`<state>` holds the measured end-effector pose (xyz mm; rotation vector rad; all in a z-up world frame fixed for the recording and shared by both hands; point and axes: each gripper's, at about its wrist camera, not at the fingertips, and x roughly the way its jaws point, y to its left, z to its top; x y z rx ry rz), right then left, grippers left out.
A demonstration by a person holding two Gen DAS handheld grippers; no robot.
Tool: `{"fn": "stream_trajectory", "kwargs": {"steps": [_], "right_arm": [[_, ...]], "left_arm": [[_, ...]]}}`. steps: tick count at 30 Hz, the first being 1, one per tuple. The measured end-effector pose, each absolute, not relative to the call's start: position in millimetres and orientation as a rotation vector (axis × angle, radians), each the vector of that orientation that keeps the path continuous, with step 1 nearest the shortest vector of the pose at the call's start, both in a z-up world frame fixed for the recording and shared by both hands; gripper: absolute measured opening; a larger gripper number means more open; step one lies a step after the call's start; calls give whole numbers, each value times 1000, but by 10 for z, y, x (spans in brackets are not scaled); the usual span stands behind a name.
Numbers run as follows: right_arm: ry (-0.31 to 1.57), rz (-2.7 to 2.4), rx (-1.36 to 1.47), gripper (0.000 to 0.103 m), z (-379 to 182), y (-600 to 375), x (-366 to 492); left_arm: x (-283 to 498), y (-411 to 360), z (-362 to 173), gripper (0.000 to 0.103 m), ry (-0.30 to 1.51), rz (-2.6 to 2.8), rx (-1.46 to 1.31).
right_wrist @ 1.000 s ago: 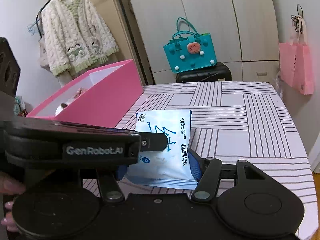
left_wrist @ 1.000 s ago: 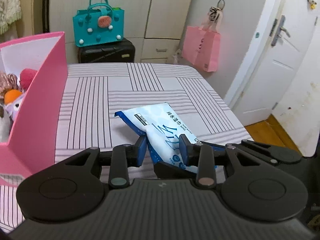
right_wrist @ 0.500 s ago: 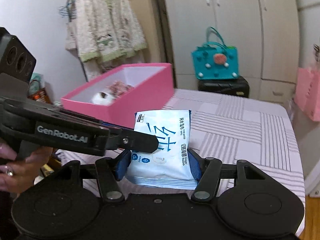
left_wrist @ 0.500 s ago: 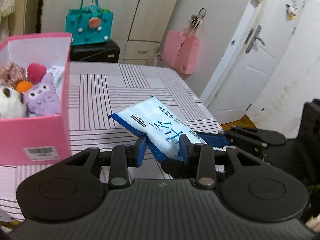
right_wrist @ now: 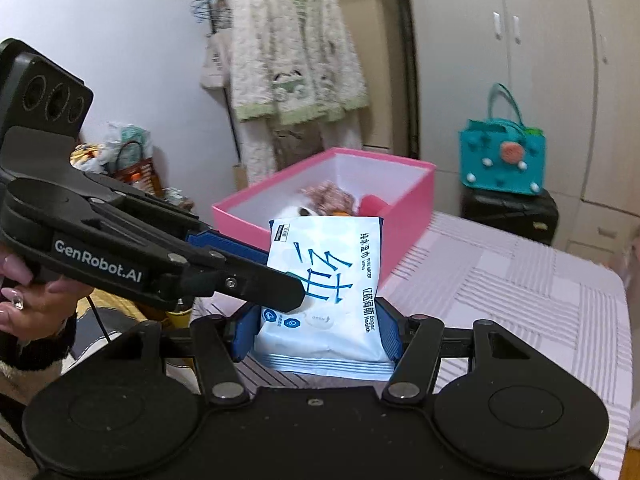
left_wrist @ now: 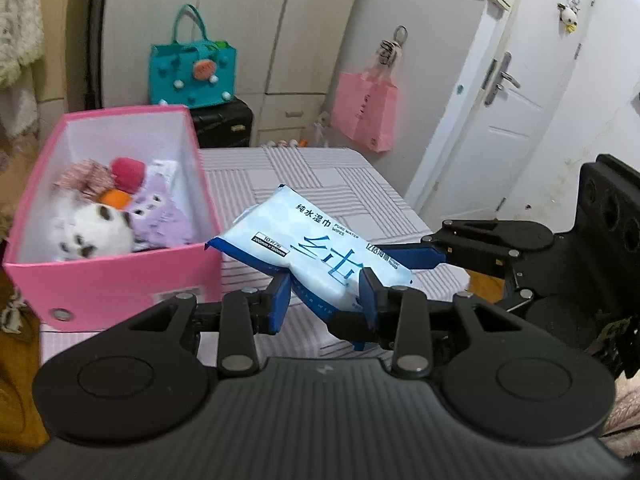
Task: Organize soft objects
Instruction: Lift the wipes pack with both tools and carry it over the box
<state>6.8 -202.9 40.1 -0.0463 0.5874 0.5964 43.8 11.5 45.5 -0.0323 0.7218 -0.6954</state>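
Blue-white wipes pack [left_wrist: 316, 248] tilted, long axis toward pink box [left_wrist: 120, 280], clamped by left tool [left_wrist: 324, 300] and right tool [right_wrist: 316, 330].

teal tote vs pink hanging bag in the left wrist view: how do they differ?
The teal tote stands on a black case; the pink hanging bag hangs off the cabinet side. The teal tote looks like felt, with pom-poms and a round patch on its front; the pink hanging bag is plain and flat, like paper. The teal tote's looped handles stand up free; the pink hanging bag's are hooked above it. Both are handled bags behind the table, untouched.
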Motion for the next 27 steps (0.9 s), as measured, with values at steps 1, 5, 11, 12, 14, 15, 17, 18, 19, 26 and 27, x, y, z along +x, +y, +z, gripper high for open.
{"fn": "stream_trajectory", "kwargs": {"steps": [1, 5, 11, 12, 14, 15, 17, 18, 19, 26, 27], "right_arm": [[587, 607, -48, 65, 419, -1987, 92], [597, 648, -48, 65, 488, -1818, 244], [576, 667, -72, 65, 600, -1558, 519], [571, 666, -78, 65, 617, -1520, 577], [553, 660, -92, 65, 644, -1439, 703], [541, 654, -103, 65, 655, -1402, 765], [522, 640, -121, 65, 674, -1319, 908], [515, 636, -128, 65, 687, -1282, 982], [511, 632, -136, 65, 695, -1245, 1066], [578, 610, -112, 63, 631, -1118, 1729], [590, 606, -108, 63, 612, -1111, 1811]], "left_arm": [[432, 150, 473, 35, 715, -685, -31], [426, 331, 523, 35, 689, -645, -28], [587, 566, 619, 35, 645, -600, -41], [635, 601, 630, 35, 635, -590, -46], [734, 659, 647, 35, 618, -574, -58], [795, 685, 649, 35, 609, -564, -69], [954, 748, 647, 35, 592, -544, -96], [1016, 769, 631, 35, 585, -536, -106], [1111, 793, 623, 35, 579, -523, -119], [1771, 885, 521, 35, 596, -477, -193], [1868, 886, 505, 35, 609, -478, -202]]}}
